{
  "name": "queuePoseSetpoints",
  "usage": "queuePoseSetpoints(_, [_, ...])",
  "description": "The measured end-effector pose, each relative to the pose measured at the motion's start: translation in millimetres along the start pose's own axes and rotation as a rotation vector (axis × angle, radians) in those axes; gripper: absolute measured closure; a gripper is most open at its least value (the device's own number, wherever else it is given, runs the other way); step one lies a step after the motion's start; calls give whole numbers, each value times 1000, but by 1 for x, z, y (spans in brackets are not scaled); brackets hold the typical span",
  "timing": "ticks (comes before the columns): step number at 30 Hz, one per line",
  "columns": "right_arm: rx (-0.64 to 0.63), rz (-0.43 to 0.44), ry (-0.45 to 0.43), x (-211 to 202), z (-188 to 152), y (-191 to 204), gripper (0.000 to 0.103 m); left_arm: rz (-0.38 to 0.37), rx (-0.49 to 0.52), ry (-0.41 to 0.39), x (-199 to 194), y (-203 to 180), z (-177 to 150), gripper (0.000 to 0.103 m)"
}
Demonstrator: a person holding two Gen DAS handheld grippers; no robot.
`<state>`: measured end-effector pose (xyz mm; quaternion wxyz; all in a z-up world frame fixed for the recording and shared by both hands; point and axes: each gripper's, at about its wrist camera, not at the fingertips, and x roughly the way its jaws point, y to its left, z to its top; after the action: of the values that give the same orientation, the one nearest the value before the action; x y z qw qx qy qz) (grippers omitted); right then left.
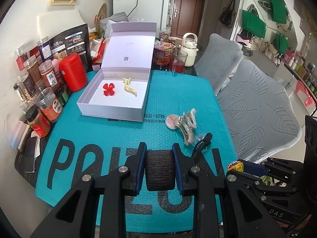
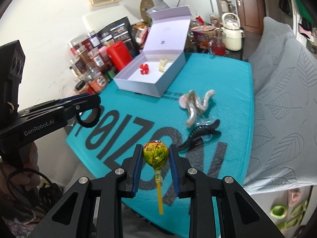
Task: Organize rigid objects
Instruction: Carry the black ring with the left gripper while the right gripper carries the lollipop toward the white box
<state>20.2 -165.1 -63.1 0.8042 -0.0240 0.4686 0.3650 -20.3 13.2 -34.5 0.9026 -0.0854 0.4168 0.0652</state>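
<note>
Left wrist view
Box contents: two pieces in the open pale lilac cardboard box (image 1: 111,103): one red flower-shaped hair clip (image 1: 108,89), one cream plastic claw clip (image 1: 129,86).
Loose on mat: one pearly beige claw clip (image 1: 188,127), one black toothed clip (image 1: 202,144), one small round pink tin (image 1: 172,121), the tin touching the beige clip.
Left gripper (image 1: 159,168): jaws closed on a black ribbed band (image 1: 160,171), blue pads pressing both its sides, held clear of the mat.
Surface: teal bubble mat (image 1: 99,134) with large dark letters; box sits at its far left part, lid upright.
Room: spice jars and one red canister (image 1: 73,74) left of the box; two grey leaf-pattern chair backs at right.

Right wrist view
Right gripper (image 2: 156,164): jaws nearly closed on one lollipop in yellow-green foil (image 2: 156,154), yellow stick hanging down between the fingers.
Count on mat: same two clips plus tin, near the right edge; box beyond them, two pieces inside.
Left gripper here: at left edge, black band seen as a ring in its tips.
Room: white wall, brown door far right.
</note>
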Motion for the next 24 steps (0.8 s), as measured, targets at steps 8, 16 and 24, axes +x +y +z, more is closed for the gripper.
queuePoseSetpoints(8, [-34,33,-1,15,22,31,77,13,-13,-12,-1,31,16,77])
queuePoseSetpoints(16, [-51,44,-3,40,52,56,77,13,-18,-3,12,65,38,77])
queuePoseSetpoints(24, [-47,33,-16,66,86,69,77,-6,1,3,34,95,67,77])
